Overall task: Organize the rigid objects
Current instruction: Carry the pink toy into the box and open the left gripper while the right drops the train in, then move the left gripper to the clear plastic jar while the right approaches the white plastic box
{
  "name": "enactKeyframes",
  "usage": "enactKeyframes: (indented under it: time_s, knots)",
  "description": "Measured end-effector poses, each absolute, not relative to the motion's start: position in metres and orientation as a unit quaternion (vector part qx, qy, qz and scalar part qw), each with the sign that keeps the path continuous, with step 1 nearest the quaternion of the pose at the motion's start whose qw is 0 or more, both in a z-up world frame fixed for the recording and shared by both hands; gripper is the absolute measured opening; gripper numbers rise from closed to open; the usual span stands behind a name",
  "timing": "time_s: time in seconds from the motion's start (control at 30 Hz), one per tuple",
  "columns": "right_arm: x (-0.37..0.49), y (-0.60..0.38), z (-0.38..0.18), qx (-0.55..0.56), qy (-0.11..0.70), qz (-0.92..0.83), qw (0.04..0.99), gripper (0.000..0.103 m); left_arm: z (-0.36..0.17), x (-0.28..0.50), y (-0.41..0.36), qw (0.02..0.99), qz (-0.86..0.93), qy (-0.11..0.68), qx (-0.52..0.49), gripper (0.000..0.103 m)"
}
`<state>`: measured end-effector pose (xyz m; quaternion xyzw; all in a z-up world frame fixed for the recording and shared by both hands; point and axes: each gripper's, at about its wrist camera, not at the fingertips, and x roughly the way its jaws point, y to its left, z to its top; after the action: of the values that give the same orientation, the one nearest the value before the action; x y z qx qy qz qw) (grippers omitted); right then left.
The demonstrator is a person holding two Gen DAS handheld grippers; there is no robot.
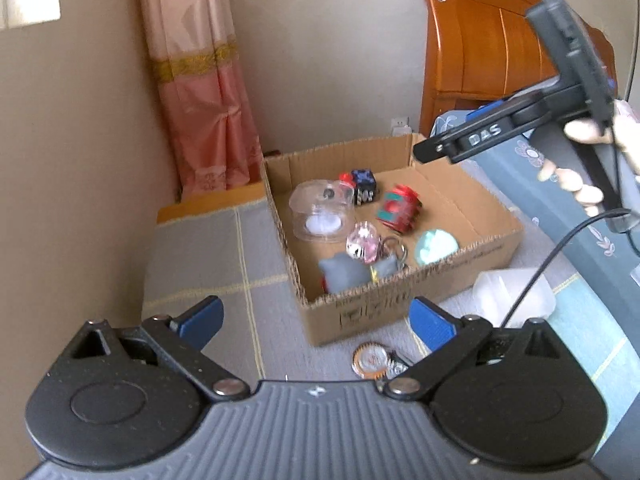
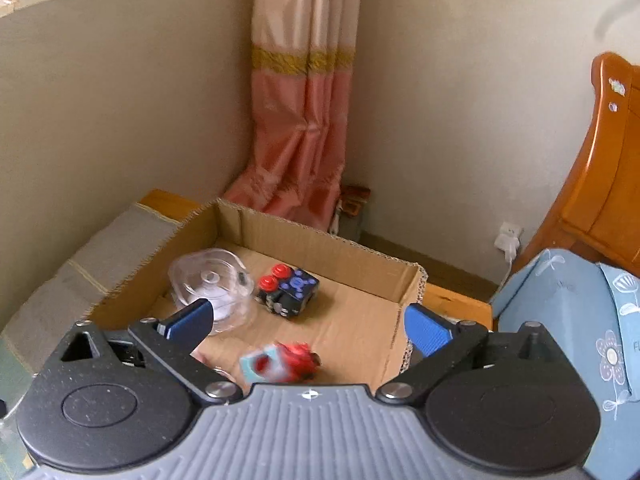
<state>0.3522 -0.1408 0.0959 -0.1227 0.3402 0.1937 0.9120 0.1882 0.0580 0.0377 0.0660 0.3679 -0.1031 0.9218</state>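
Hovering with jaws spread and empty, your right gripper (image 2: 308,320) sits over the cardboard box (image 1: 404,308), where a red-and-teal toy (image 2: 280,362) lies blurred below it (likely just released). Your left gripper (image 1: 316,320), also spread and empty, waits nearer the bottle cap (image 1: 370,360) on the bedspread (image 1: 208,264), probably the next piece to collect.

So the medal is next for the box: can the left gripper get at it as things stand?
Probably yes. The left gripper is open, and the medal lies uncovered on the bed just below it, outside the box, with nothing between.
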Motion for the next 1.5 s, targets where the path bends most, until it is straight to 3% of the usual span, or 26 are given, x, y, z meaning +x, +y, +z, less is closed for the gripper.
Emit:
enactKeyframes:
  time_s: [0.43, 0.87, 1.5]
  knots:
    - [0.279, -0.154, 0.1, -0.113, 0.343, 0.159, 0.919, 0.103, 0.019, 0.152, 0.056, 0.928, -0.088, 0.357, 0.066, 0.099]
    - [0.179, -0.175, 0.038, -0.018, 0.333, 0.089, 0.938, 0.103, -0.034, 0.127, 0.063, 0.923, -0.041, 0.381, 0.04, 0.099]
    - [0.169, -0.172, 0.013, 0.01, 0.353, 0.058, 0.934, 0.103, -0.077, 0.12, 0.11, 0.905, 0.012, 0.425, -0.014, 0.099]
